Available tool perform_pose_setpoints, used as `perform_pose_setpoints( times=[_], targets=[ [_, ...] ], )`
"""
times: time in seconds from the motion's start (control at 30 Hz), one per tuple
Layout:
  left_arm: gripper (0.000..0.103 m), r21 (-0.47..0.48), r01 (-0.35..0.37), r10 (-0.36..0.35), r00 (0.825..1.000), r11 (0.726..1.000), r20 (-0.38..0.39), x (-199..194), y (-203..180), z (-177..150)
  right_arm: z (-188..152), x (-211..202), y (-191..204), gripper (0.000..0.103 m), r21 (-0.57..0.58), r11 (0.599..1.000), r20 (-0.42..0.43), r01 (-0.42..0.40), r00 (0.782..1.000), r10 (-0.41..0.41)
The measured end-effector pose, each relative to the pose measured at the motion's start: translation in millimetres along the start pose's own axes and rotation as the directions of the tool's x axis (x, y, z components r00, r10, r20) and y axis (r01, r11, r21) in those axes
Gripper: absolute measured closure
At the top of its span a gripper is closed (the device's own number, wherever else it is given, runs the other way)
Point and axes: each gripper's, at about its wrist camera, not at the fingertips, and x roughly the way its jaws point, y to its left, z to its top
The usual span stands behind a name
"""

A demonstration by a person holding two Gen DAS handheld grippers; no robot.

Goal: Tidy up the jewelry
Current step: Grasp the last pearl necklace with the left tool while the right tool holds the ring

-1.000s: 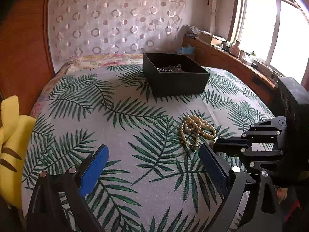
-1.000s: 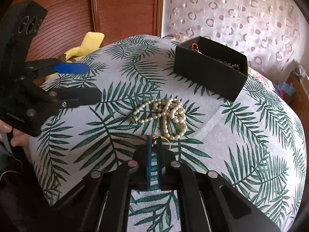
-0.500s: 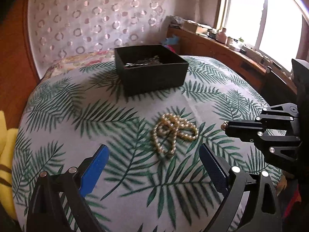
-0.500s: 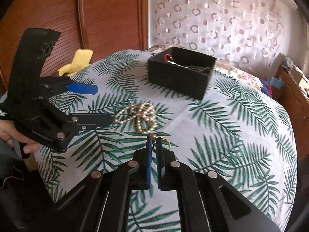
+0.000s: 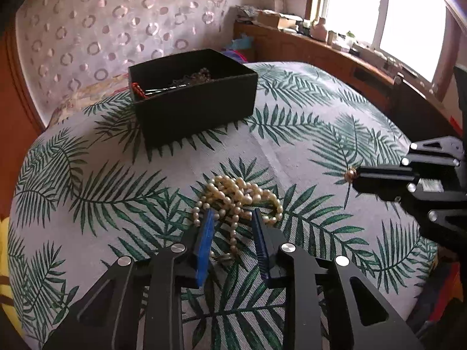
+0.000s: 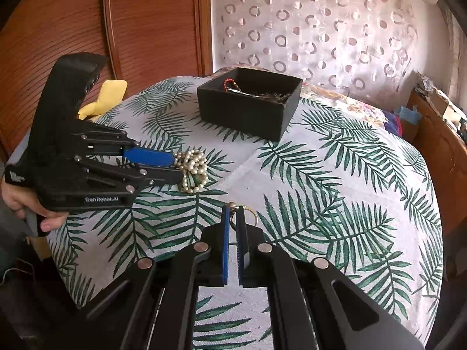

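I see the left gripper (image 5: 230, 218) jaws just closing onto the pearl necklace (image 5: 238, 201), heaped on the bed (image 5: 292, 151) in front of the black box (image 5: 195, 108). My right gripper (image 6: 233, 221), off beside the necklace, has its jaws clamped on a small gold ring (image 6: 248, 214).

My left gripper (image 5: 230, 218) is no longer hanging wide open short of the heaped cream pearl necklace (image 5: 238, 201). It has come forward and down over the palm-leaf cloth, and its jaws have just been closing: the blue pads (image 5: 204, 245) now flank the near strands of the pile, with beads between them. Can't tell yet whether the pads actually press on the beads.

My right gripper (image 6: 232, 213) with the small gold ring (image 6: 248, 214) pinched at its tips has pulled away from the pearls. A second ago the tips sat just beside the pile; now they are clear of it, off to the side.
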Motion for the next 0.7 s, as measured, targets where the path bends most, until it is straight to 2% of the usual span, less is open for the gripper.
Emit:
perform_pose_setpoints(
  times=[0.1, 0.13, 0.17, 0.23, 0.37, 0.7],
  targets=[
    [0.081, 0.035, -0.020, 0.021, 1.000, 0.999, -0.001, 1, -6, 0, 1, -1, -1, 0.098, -0.001, 1.000, 0.002, 0.002, 1.000, -0.002],
    [0.085, 0.040, -0.014, 0.014, 1.000, 0.999, -0.002, 1, -6, 0, 1, -1, -2, 0.098, -0.001, 1.000, 0.003, 0.003, 1.000, -0.003],
    [0.094, 0.044, -0.009, 0.009, 1.000, 0.999, -0.003, 1, -6, 0, 1, -2, -2, 0.098, -0.001, 1.000, 0.004, 0.003, 1.000, -0.003],
    [0.099, 0.057, 0.002, -0.001, 1.000, 0.998, -0.006, 1, -8, 1, 2, -2, -3, 0.098, 0.000, 1.000, 0.007, 0.003, 1.000, -0.003],
    [0.099, 0.053, 0.031, -0.031, 1.000, 0.998, -0.001, -2, -7, 1, 3, -3, -3, 0.098, -0.001, 1.000, 0.006, 0.007, 1.000, -0.007],
    [0.100, -0.025, 0.052, -0.048, 0.988, 0.998, 0.148, -52, 12, 28, 24, -22, -4, 0.098, -0.004, 1.000, 0.066, 0.024, 0.998, -0.024]
  ],
)
